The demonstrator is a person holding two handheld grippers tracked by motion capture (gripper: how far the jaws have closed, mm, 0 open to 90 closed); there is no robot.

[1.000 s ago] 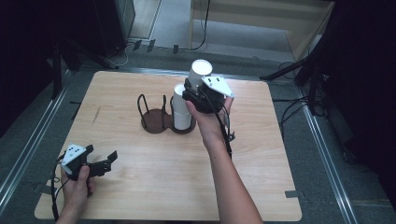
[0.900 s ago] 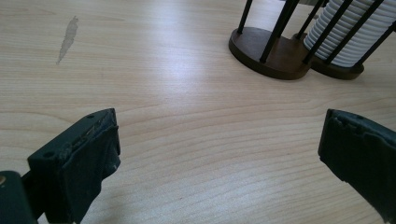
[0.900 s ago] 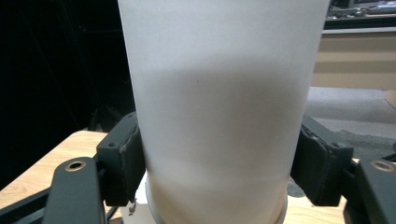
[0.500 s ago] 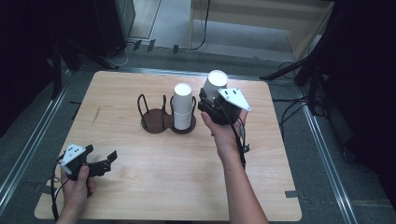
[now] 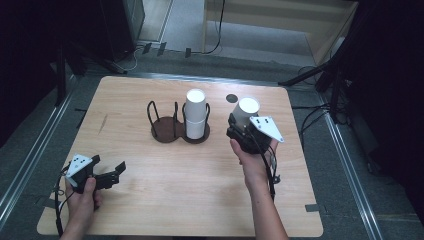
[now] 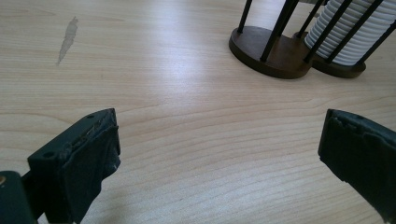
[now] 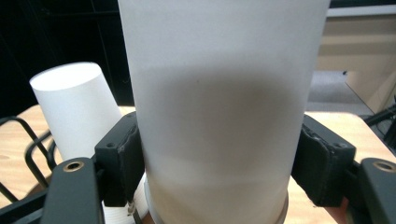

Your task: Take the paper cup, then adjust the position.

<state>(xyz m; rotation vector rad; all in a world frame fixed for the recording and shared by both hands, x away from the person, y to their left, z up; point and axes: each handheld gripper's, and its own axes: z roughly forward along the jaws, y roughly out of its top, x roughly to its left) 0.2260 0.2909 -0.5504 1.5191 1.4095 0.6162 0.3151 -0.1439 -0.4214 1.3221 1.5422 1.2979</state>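
Note:
A dark two-ring wire cup holder (image 5: 165, 126) stands mid-table; its right ring holds a stack of upside-down white paper cups (image 5: 195, 115) (image 6: 359, 32) (image 7: 74, 109), its left ring (image 6: 266, 44) holds nothing. My right gripper (image 5: 241, 131) (image 7: 215, 163) is shut on one white cup (image 5: 245, 112) (image 7: 219, 107), bottom up, held to the right of the holder above the table. Near the table's front left corner my left gripper (image 5: 111, 172) (image 6: 219, 154) rests low and open, nothing between its jaws, pointing toward the holder.
The wooden table (image 5: 175, 200) has a small dark round hole (image 5: 231, 98) behind the held cup and a grey smear (image 5: 102, 124) at the left. Cables and dark stands lie on the floor beyond the far edge.
The right gripper carried its cup away from above the stack, rightward and toward me, and lower. The left gripper stayed put.

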